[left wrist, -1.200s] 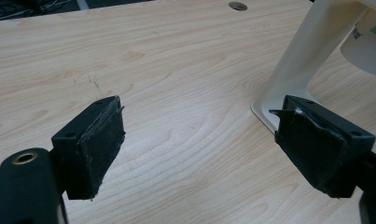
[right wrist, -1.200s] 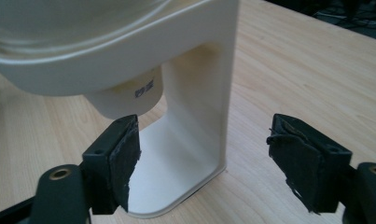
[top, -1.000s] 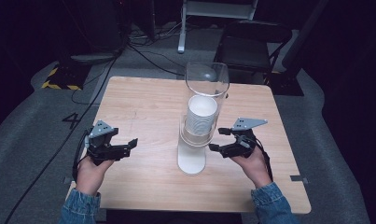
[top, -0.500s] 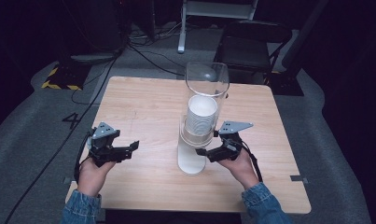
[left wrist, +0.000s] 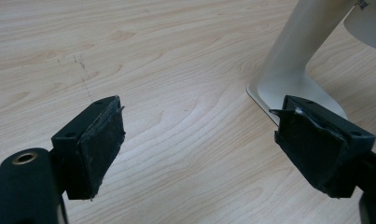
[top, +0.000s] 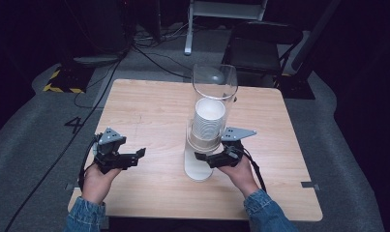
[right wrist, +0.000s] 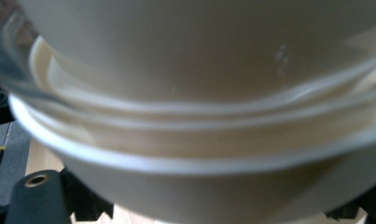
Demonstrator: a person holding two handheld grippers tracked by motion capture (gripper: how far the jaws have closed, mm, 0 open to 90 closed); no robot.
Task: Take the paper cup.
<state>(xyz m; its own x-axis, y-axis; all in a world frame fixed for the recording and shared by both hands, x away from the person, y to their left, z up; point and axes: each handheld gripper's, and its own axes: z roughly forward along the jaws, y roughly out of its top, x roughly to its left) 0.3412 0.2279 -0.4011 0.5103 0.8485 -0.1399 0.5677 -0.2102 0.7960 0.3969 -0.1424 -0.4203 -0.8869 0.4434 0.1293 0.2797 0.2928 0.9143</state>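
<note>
The left claw hovers near the table's left edge, jaws spread wide with nothing between them. Mid-table stands the cup dispenser, a clear tube holding stacked paper cups. The right claw, jaws just closing, straddles the bottom cup; whether it grips, I cannot tell.

The right gripper has slid in from about four o'clock of the cup dispenser to close against its lower part, dropping a little on the way. Its jaws widened, then have just been closing again, and in the right gripper view the lowest paper cup sits between them. Whether the pads press on it is hard to tell.
</note>
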